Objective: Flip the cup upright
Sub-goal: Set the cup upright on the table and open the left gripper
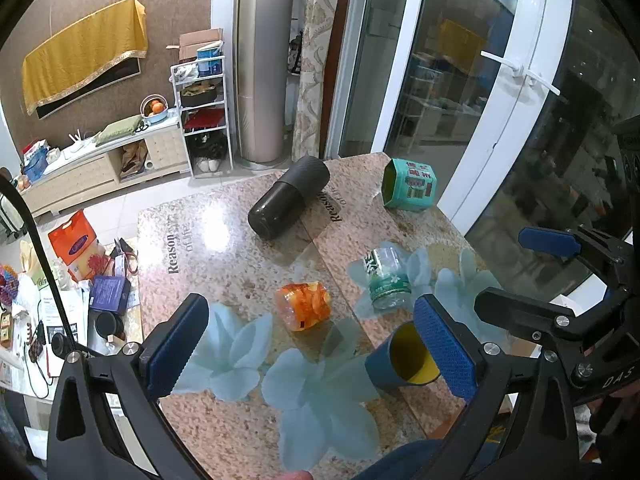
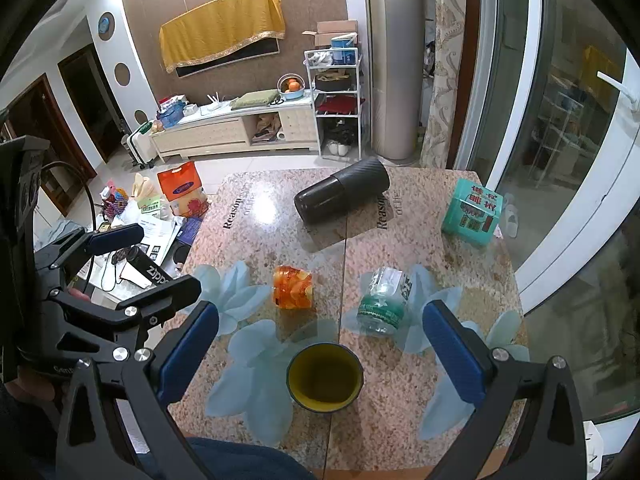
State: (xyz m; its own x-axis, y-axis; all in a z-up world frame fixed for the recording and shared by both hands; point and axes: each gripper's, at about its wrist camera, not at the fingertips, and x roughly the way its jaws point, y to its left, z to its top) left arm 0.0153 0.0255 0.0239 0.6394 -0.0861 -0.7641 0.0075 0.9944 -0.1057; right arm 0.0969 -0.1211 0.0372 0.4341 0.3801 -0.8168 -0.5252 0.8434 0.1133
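A dark blue cup with a yellow inside (image 2: 325, 377) lies on its side near the table's front edge, its mouth facing me. In the left wrist view the cup (image 1: 400, 360) lies just left of my right finger pad, partly hidden by it. My left gripper (image 1: 312, 348) is open and empty above the table. My right gripper (image 2: 320, 354) is open and empty, its jaws spread wide on either side of the cup, above it. The right gripper (image 1: 548, 276) also shows in the left wrist view, open.
On the stone-patterned table (image 2: 400, 420) lie a black thermos (image 2: 340, 196), an orange jar (image 2: 292, 287), a clear green-labelled bottle (image 2: 384, 300) and a teal box (image 2: 472, 212). Cluttered low table at left (image 2: 152, 224). Glass door at right.
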